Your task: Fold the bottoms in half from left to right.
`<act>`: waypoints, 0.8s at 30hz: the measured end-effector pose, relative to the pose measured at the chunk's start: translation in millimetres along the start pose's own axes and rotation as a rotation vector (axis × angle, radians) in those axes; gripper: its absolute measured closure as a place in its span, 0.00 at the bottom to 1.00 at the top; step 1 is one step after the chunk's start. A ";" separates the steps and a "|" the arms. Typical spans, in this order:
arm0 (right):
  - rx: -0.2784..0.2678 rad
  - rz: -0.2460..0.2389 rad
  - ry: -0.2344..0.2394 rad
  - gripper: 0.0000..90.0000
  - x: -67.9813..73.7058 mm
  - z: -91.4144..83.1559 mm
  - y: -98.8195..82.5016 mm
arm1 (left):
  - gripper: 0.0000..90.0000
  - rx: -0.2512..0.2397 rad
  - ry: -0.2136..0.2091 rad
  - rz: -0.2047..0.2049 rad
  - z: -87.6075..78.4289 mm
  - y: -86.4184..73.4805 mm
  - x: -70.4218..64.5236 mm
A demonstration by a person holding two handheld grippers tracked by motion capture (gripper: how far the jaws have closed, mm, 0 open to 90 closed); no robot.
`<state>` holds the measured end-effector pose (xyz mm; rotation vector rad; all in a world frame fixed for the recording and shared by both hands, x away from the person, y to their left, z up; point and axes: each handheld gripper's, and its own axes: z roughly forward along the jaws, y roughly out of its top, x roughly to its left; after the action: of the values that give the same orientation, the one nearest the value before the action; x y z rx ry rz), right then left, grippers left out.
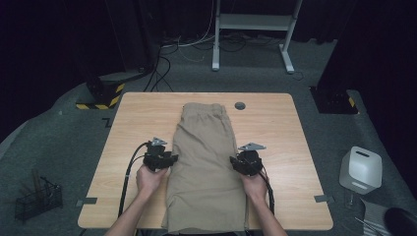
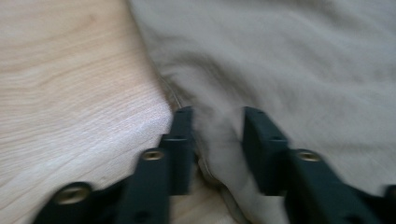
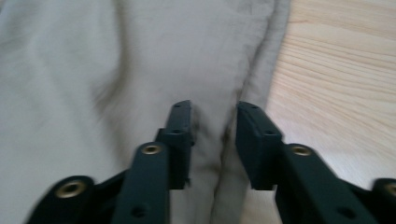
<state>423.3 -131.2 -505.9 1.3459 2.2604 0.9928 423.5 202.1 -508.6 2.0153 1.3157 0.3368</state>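
Note:
A tan pair of trousers [image 1: 206, 147] lies flat down the middle of the wooden table [image 1: 275, 128], waistband at the far end, and hangs over the near edge. My left gripper [image 1: 171, 159] sits at the garment's left edge. In the left gripper view its jaws [image 2: 215, 114] stand apart, with a raised fold of the tan cloth [image 2: 219, 140] between them. My right gripper [image 1: 236, 163] sits at the right edge. In the right gripper view its jaws [image 3: 215, 108] are also apart, over the cloth's side seam [image 3: 233, 154]. Neither pair of pads presses on the fabric.
A grey round grommet [image 1: 240, 105] is set in the table beyond the waistband. On the floor are a white container [image 1: 361, 169] at the right, a black wire basket [image 1: 38, 199] at the left, a striped base [image 1: 101, 96] and a white desk frame [image 1: 255, 22] behind.

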 end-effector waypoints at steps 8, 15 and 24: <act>0.040 -0.029 0.005 0.99 -5.5 -2.9 -7.8 | 0.98 0.074 -0.034 0.095 -9.8 -11.8 -9.8; 0.039 -0.073 0.027 0.84 1.1 -28.5 -27.7 | 0.72 0.039 -0.027 0.079 -24.1 -19.4 -11.1; -0.012 0.009 0.000 0.70 -6.0 -1.1 9.4 | 0.83 -0.011 0.018 0.030 0.9 8.1 -7.7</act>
<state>431.7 -133.9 -499.0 1.3523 2.2464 1.0079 426.3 193.1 -502.6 2.0290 1.2926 0.3770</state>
